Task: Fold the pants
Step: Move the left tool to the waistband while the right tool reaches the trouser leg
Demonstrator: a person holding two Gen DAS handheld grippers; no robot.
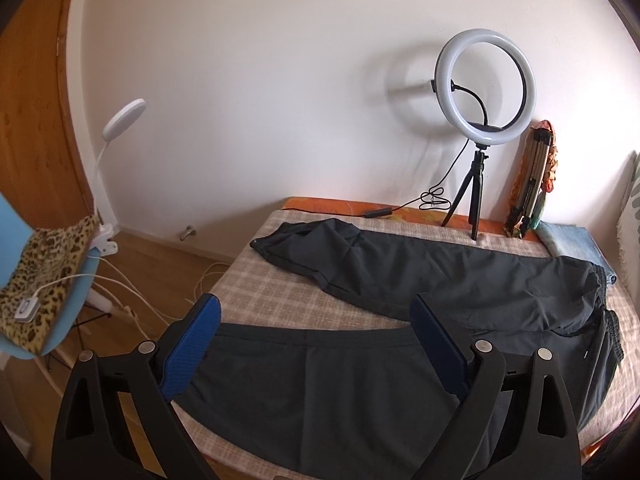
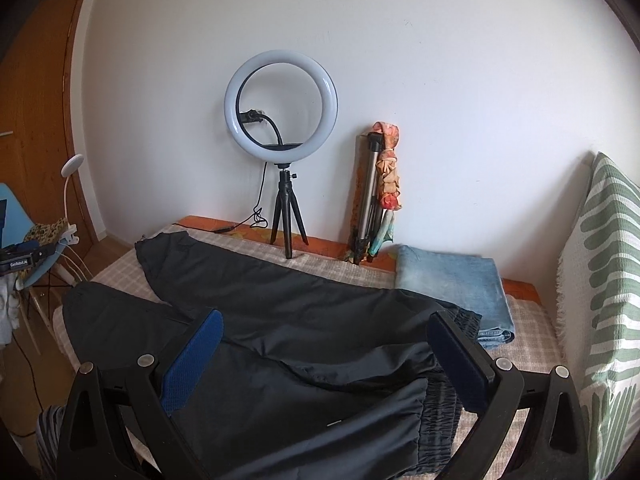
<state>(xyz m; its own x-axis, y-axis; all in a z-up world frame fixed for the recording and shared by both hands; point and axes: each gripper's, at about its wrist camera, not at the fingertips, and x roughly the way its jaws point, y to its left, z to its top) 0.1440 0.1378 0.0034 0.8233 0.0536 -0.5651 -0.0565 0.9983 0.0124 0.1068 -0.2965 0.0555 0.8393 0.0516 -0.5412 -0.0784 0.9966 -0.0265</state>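
The pants (image 1: 460, 280) lie spread on a checked cover (image 1: 256, 276) over a bed or table set against a white wall (image 1: 280, 80). One leg runs along the far side toward the left edge, its cuff crumpled just short of the corner. The other leg lies nearer, crossing under the left gripper (image 1: 316, 344). The waistband sits at the right, gathered and partly doubled over.

The cover's left edge drops off to a wood floor (image 1: 160, 256), where cables trail beside a blue chair (image 1: 52, 320) with a leopard cloth (image 1: 44, 272) and a clip lamp (image 1: 120, 120). Along the back edge stand a ring light (image 1: 486, 88) on a small tripod, its cord coiled on the orange strip, and a folded tripod (image 2: 366, 200) leaning on the wall. Folded jeans (image 2: 452, 284) lie at the back right, touching the pants at the waistband. A green-striped cushion (image 2: 608, 280) closes off the right side. Bare cover shows between the legs and at the front right.

The left gripper stands wide, blue pads apart, holding nothing, with the near leg below the gap. The right gripper (image 2: 332, 344) is likewise spread wide and empty, over the seat and waistband; whether its fingers (image 2: 192, 356) touch the cloth cannot be told.
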